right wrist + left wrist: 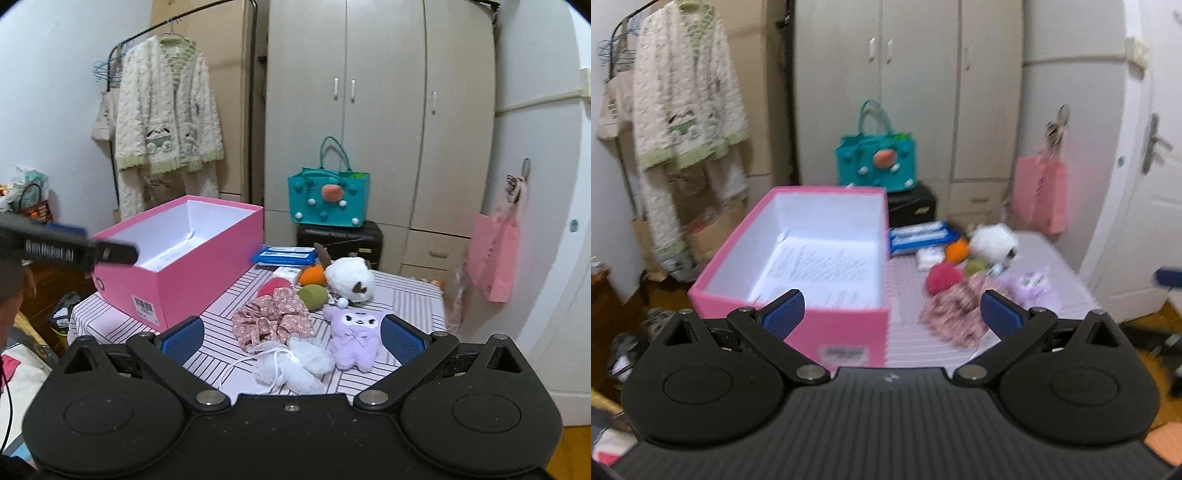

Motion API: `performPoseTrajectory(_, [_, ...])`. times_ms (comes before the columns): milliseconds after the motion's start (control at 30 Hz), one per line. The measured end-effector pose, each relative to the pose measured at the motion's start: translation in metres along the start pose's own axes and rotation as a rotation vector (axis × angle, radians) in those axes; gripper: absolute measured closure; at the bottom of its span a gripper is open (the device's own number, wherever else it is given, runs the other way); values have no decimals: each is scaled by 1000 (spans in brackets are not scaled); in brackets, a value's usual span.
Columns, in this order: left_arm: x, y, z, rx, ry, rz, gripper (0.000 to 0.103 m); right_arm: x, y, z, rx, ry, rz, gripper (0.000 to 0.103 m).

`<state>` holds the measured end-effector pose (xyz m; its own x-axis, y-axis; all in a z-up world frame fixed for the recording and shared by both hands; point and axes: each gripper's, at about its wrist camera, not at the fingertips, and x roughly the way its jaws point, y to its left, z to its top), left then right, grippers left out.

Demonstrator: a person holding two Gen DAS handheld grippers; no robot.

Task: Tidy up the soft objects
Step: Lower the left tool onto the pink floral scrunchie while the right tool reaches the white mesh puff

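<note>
An open pink box [798, 254] [192, 266] stands on the left of the striped table, holding only a printed sheet. Right of it lie soft things: a floral pink scrunchie [271, 319] [955, 314], a white lace scrunchie [295, 363], a purple plush [352, 338] [1032, 284], a white plush [347, 275] [993, 240], and red [942, 277], green [313, 295] and orange [312, 275] balls. My left gripper [892, 314] is open, above the box's near right corner. My right gripper [291, 338] is open, above the scrunchies. Both are empty.
Blue wipe packs [284, 254] and a small white pack [286, 273] lie at the table's far edge. Behind stand a black case [340, 240] with a teal bag [328, 199], a wardrobe [380, 110], hanging pyjamas [166, 122] and a pink bag [495, 254] on the wall.
</note>
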<state>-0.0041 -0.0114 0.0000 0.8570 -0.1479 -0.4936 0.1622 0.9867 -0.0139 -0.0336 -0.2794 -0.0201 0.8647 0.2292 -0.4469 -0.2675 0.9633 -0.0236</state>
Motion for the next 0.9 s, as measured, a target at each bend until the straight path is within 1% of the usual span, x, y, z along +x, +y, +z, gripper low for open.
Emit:
performPoseTrajectory(67, [6,-3,4,-2,-32,-43,0,12,-5,-8,8,-17,14,0])
performPoseTrajectory(100, [10,-5,6,8,-43,-65,0,19,-8,-12,19,-11,18,0])
performPoseTrajectory(167, [22,-13,9,20,-40,-90,1,36,-13,-19,26,7,39,0])
performPoseTrajectory(267, [45,-28,16,45,7,-122,3,56,-16,-27,17,36,74,0])
performPoseTrajectory(367, [68,-45,18,68,64,-173,3,73,-19,-33,14,52,125,0])
performPoseTrajectory(433, [80,-55,18,84,90,-202,5,83,-21,-37,9,60,140,1])
performPoseTrajectory(567, [107,-72,15,109,129,-200,7,103,-21,-44,-14,79,157,2])
performPoseTrajectory(667, [125,-79,13,107,167,-211,9,120,-21,-49,-42,103,171,5])
performPoseTrajectory(767, [147,-85,10,90,215,-229,13,138,-23,-54,-52,138,162,10])
performPoseTrajectory(833, [160,-89,8,85,241,-231,17,148,-26,-57,-44,162,161,17])
performPoseTrajectory(867, [167,-91,7,83,253,-232,19,150,-28,-59,-33,170,170,20])
performPoseTrajectory(900, [174,-93,6,82,263,-232,19,152,-31,-60,-18,178,185,25])
